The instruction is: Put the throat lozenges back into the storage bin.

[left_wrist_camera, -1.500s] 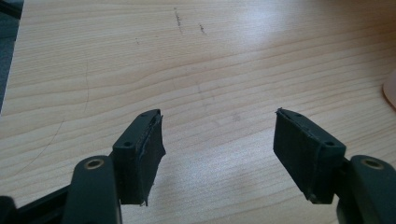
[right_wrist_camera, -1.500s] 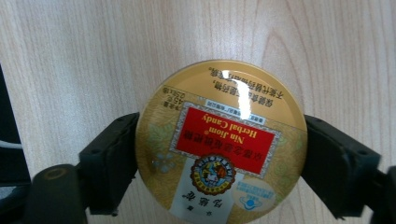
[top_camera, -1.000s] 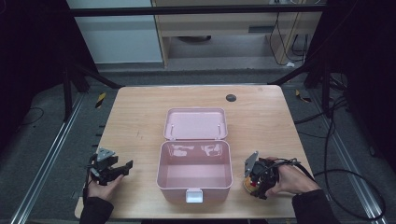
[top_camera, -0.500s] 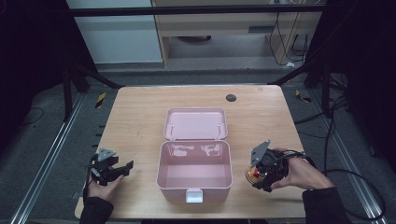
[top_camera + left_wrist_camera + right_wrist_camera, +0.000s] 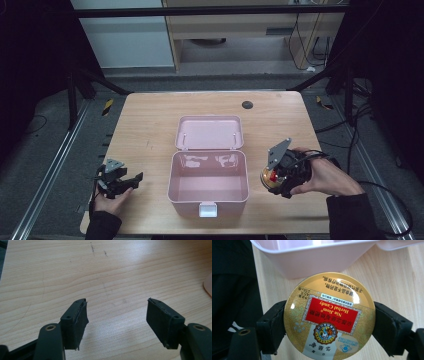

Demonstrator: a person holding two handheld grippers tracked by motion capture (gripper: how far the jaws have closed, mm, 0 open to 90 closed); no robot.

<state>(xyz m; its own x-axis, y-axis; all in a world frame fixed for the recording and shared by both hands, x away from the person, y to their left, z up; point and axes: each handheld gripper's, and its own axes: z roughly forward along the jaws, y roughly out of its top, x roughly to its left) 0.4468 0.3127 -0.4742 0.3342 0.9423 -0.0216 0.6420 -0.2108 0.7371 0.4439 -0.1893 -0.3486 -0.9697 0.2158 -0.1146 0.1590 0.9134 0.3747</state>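
A pale wooden bench (image 5: pixel 150 130) stands on a dark floor with rails along both sides. An open pink box (image 5: pixel 209 182) sits near its front edge, lid tipped back. The right claw (image 5: pixel 274 176), just right of the box, is clamped on a round gold candy tin (image 5: pixel 328 315); the right gripper view shows its red "Herbal Candy" label. The left claw (image 5: pixel 131 181), near the front left corner, stands apart over bare wood.

Pale wooden tabletop (image 5: pixel 150 130), small dark round disc (image 5: pixel 247 104) near its far edge, grey floor beyond, cream cabinet (image 5: pixel 240 30), black cables (image 5: pixel 305 30) trailing behind.
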